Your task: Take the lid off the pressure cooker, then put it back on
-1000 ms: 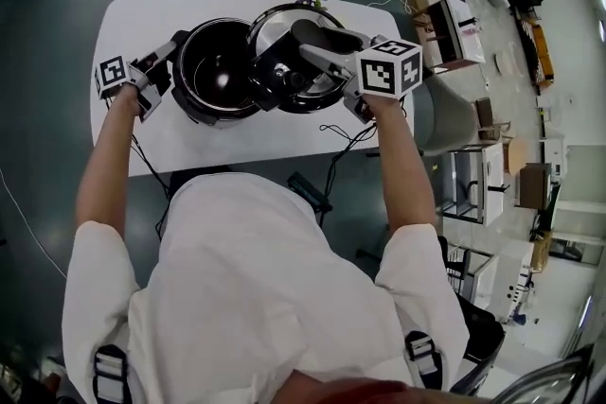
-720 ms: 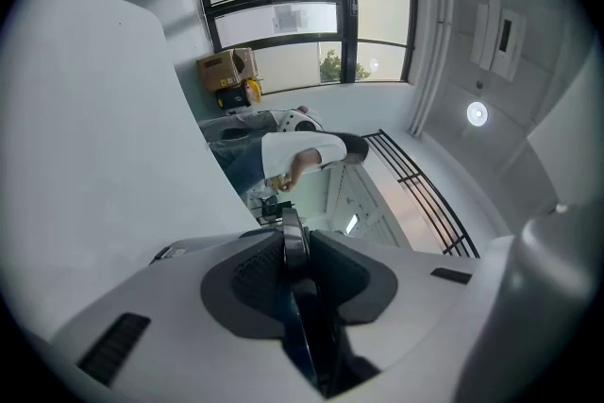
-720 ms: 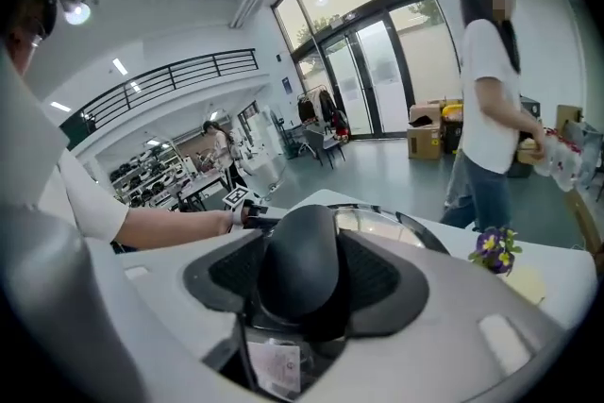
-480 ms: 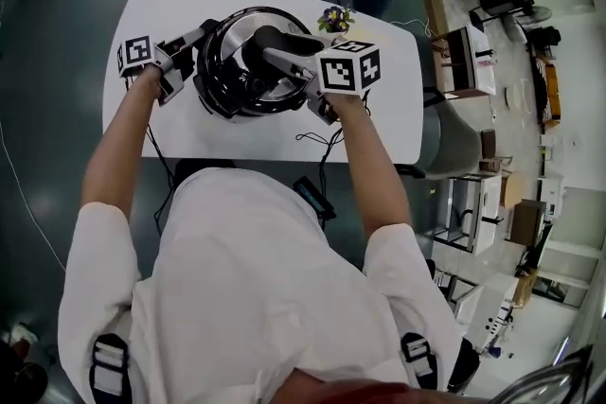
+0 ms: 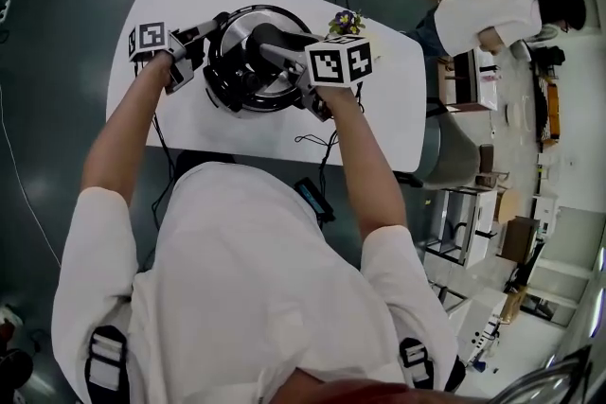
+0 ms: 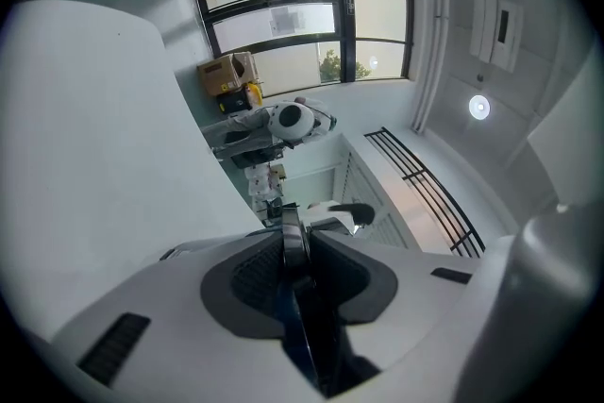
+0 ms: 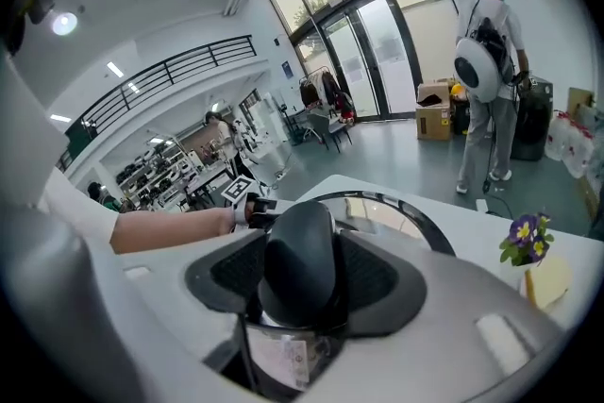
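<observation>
While lid tops cooker | right claw, just closing, grips handle | left claw clamps edge | label illegible

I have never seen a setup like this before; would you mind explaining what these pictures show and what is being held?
There is no robot here. A person holds hand-operated tongs in each hand, and each pair carries a marker cube. The overhead picture comes from a camera on the person's head. The other two come from cameras riding on the tongs themselves.

On the white table stands a black pressure cooker with its lid on top. A small bunch of flowers and a cable lie nearby.

The left tongs are shut on a thin black edge at the cooker's side, apparently steadying it. The right tongs have the lid handle between them. Their jaws have just been closing and grip it. Other people are in the background.
</observation>
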Tool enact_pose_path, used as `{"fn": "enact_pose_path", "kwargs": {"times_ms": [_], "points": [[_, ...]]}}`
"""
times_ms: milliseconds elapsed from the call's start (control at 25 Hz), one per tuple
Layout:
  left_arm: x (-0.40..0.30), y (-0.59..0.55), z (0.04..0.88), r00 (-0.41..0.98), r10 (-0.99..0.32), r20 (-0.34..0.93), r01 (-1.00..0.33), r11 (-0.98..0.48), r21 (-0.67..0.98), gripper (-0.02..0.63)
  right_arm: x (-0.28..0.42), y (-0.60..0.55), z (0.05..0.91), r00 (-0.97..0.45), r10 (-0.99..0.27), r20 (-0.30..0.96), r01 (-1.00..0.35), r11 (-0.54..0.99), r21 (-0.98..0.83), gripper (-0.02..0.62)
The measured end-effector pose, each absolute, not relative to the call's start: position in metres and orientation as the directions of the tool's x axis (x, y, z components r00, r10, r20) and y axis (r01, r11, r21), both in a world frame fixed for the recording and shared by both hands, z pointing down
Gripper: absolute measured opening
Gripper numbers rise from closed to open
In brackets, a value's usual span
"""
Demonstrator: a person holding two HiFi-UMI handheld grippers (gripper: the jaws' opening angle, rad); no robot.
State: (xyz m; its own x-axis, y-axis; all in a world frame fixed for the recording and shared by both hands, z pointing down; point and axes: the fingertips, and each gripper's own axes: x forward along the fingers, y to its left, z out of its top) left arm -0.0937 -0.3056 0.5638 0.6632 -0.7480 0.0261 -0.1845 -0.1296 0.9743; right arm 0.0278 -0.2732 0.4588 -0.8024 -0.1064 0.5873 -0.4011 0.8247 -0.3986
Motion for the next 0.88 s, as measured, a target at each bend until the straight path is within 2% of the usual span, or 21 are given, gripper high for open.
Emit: {"fn": "enact_pose_path", "kwargs": {"times_ms": [200,560,880], "points": [[-0.093,-0.306,0.564,0.662,-0.749,0.024,-0.176,-0.125,0.976,0.091,0.026,-0.277,0.46,-0.752,-0.131,0.646,-0.477,0.785,-0.396,0.249],[-0.091,-0.306,0.565,0.681,-0.732,0.015,-0.172,-0.14,0.975,0.094,0.039,-0.287,0.474,-0.708,-0.243,0.664,-0.627,0.648,-0.432,0.247],[-0.091,-0.307,0.564,0.685,-0.729,0.01,-0.169,-0.145,0.975,0.094,0.038,-0.286,0.474,-0.699,-0.254,0.669,-0.623,0.675,-0.395,0.249]]}}
